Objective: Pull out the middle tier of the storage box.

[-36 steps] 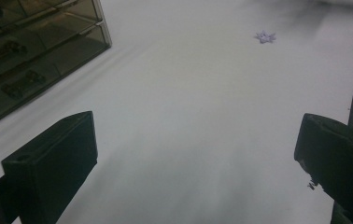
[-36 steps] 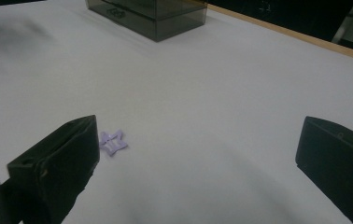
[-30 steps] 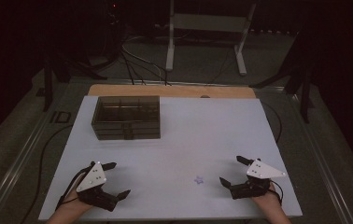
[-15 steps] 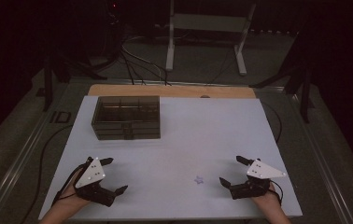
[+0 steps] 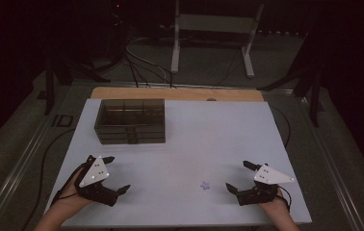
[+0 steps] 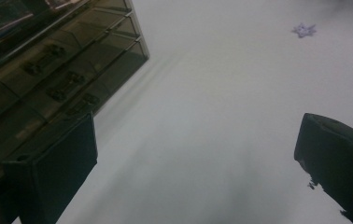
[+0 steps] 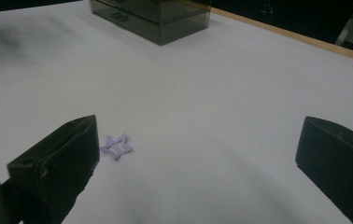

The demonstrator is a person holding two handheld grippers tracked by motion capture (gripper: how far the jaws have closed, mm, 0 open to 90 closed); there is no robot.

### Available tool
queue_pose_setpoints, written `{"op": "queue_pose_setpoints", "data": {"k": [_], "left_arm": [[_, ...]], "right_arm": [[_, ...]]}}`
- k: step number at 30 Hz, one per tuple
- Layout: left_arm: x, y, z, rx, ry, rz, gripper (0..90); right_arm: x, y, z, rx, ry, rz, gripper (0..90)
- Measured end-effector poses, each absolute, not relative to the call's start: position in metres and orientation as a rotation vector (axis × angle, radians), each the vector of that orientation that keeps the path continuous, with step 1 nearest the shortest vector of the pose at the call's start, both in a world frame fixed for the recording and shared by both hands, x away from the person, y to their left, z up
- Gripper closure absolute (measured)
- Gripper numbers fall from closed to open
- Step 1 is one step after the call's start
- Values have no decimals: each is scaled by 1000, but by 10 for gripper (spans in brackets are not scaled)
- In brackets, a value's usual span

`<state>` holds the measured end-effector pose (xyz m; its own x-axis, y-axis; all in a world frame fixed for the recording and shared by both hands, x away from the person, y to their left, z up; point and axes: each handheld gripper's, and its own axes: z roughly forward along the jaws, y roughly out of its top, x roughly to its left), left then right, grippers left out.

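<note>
At the left of the high view, the left tool rested low on the white tabletop, jaws spread wide and holding nothing, pointed roughly toward the middle of the sheet. Behind it, toward the far left corner, stood the smoky translucent drawer cabinet, its stacked drawers all shut as far as could be told, their small handles facing the person. Further right, near the front edge, lay the little lilac star, flat on the tabletop and well apart from the cabinet. It looked thin and pale, with a cut-out centre, likely a clip or a plastic charm, so light that it would probably slide if nudged. Just beside it to the right sat the right tool, jaws likewise spread and empty, its near jaw close to the star but not touching. Judging by this, nothing had yet been done: the star lay ungrasped, no drawer stood open, and the whole pick and stow remained.
</note>
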<state>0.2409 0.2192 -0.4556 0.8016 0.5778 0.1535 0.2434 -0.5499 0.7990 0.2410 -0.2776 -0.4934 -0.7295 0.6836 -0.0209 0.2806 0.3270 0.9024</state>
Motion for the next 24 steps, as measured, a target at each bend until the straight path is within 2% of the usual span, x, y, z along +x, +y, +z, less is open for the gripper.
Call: {"op": "queue_pose_setpoints", "data": {"k": [24], "left_arm": [[266, 208, -449, 2276, 592, 735, 0]], "right_arm": [[242, -277, -495, 852, 2211, 1372, 1]]}}
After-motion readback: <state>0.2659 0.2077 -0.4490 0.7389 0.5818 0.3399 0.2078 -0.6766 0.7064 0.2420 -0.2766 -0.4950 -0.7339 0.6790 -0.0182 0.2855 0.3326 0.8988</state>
